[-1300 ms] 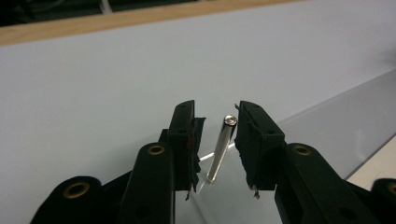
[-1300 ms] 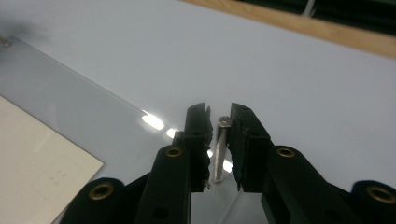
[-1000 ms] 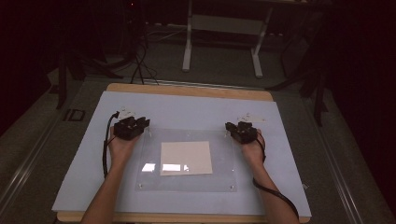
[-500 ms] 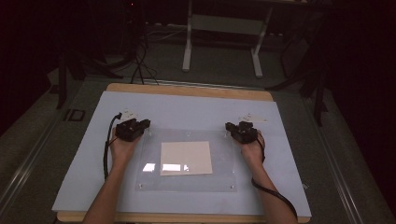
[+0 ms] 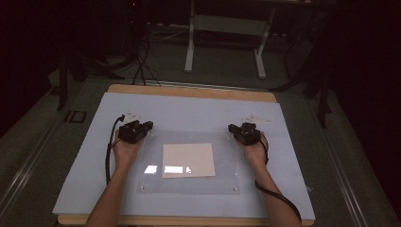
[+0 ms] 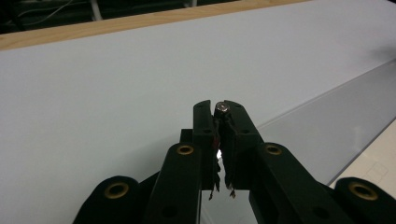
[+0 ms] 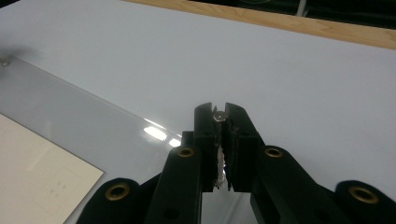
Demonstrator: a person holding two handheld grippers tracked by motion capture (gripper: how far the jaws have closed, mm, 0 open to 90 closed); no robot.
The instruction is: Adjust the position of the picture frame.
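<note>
Black jaws are hiding most of the small screw in the left hand-held gripper view. Frame edges are cutting off the clear sheet and beige paper.

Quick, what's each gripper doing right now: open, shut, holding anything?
Left gripper: jaws have just closed, shut on a small screw at the clear sheet's corner.
Right gripper: shut on a small screw at the opposite far corner.

high: above, forward-down | 2 gripper views: close, share clear sheet
</note>
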